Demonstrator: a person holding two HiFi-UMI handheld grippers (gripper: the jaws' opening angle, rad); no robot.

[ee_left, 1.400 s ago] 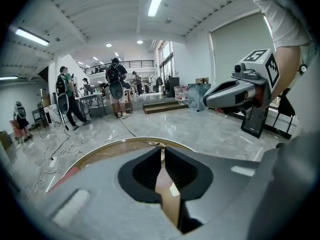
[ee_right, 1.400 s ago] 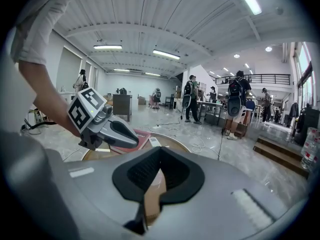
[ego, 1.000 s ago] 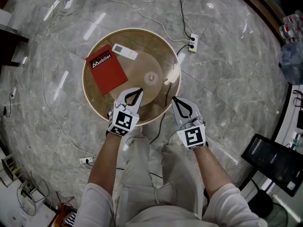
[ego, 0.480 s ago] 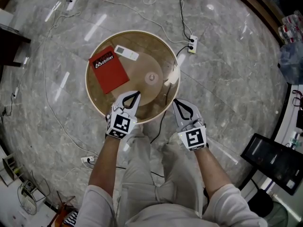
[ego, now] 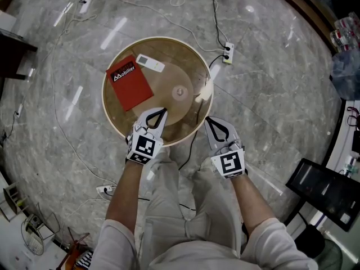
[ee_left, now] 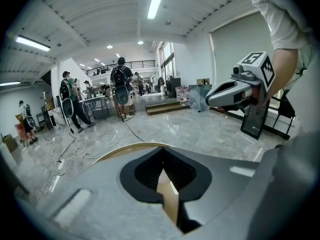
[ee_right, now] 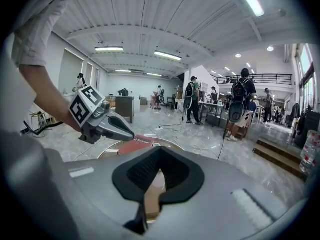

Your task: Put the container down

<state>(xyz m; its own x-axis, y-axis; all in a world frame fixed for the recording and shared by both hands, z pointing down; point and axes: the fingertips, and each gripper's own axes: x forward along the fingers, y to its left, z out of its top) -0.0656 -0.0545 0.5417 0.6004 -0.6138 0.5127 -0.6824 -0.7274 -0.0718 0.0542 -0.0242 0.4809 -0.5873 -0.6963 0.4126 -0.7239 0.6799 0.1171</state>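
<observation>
A round wooden table (ego: 114, 124) with a glass top stands before me on the marble floor. My left gripper (ego: 162, 112) hovers over its near edge, shut, nothing between the jaws. My right gripper (ego: 207, 119) hangs just off the rim at the near right, shut and empty too. In the left gripper view my left gripper (ee_left: 163, 160) points over the table rim (ee_left: 125, 149), and the right gripper (ee_left: 211, 98) shows at the right. The right gripper view has the left gripper (ee_right: 130, 132) at the left. I see no container in any view.
A red book (ego: 129, 82) and a white remote (ego: 151, 62) lie on the far left of the table. Cables and a power strip (ego: 228, 51) lie on the floor. A black case (ego: 329, 193) stands at the right. People stand far off in the hall.
Almost nothing: the head view has drifted slightly, and both grippers stay shut at the table's near edge.
</observation>
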